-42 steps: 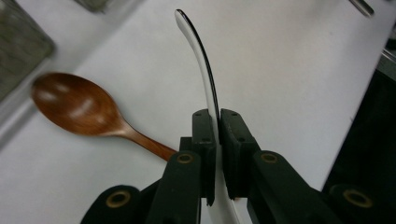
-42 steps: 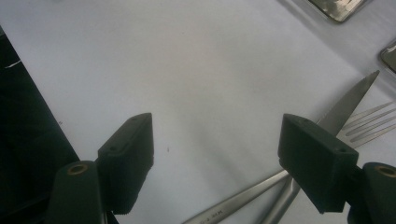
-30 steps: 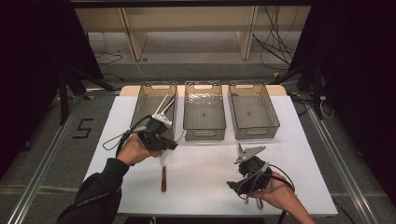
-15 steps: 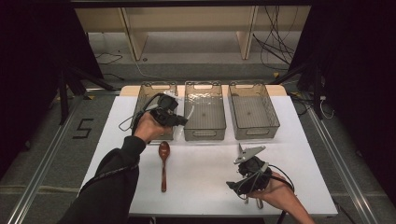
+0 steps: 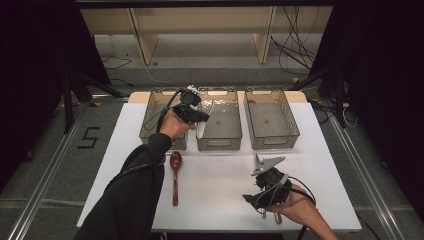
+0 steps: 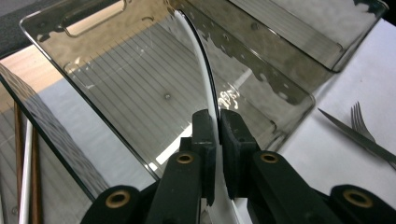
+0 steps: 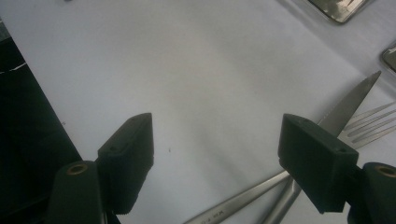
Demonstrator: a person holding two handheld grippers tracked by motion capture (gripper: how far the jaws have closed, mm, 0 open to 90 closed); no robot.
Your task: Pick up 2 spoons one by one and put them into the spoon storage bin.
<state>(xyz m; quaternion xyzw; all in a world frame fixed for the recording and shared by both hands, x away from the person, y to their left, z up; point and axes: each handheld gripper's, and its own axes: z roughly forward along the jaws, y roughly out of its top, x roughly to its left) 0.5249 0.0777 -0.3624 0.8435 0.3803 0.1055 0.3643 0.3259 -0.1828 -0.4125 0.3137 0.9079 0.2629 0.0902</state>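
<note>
left gripper [image 5: 199, 114] fingers pinching white spoon [image 6: 201, 70] over middle bin [image 5: 219, 131], right gripper [image 7: 217, 158] fingers spread

Table brightly lit, surroundings dark; glare on bins.

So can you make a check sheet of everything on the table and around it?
Surface: white table, flat.
Job's things: thin white utensil, over the middle bin; which kind cannot be told.
Clutter: brown spoon on the table; knife and fork by the right hand; left bin holds thin sticks; right bin.
Grippers: left hand-held gripper shut on the white utensil; right hand-held gripper open, resting low.
Cables: black cable trailing from the left hand-held gripper.
Surroundings: wooden shelf, dark floor.
</note>
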